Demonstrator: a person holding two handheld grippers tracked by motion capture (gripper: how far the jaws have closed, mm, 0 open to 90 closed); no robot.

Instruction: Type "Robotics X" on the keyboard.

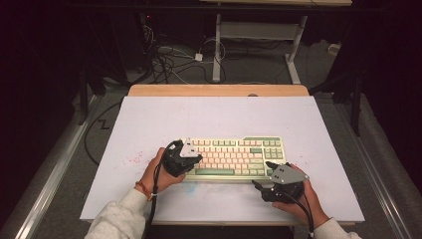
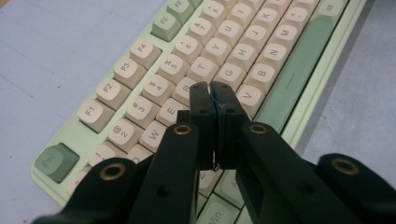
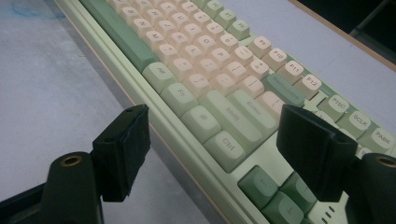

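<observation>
A pale green keyboard (image 1: pixel 234 158) with cream and green keycaps lies flat on the white table (image 1: pixel 149 124), near the person's edge and roughly central. No container stands on the table.

The left gripper (image 1: pixel 185 158) sits over the keyboard's left end, held in the person's left hand (image 1: pixel 158 172), whose forearm comes in from the lower left. In the left gripper view its jaws are pressed together with nothing between them, their tips (image 2: pixel 213 95) over the cream letter keys near R and F.

The right gripper (image 1: pixel 271 186) is held in the right hand (image 1: pixel 303 199) just off the keyboard's front right corner. In the right gripper view its jaws are spread wide, empty, flanking the right-hand green keys such as Shift (image 3: pixel 233 115) and Ctrl.
</observation>
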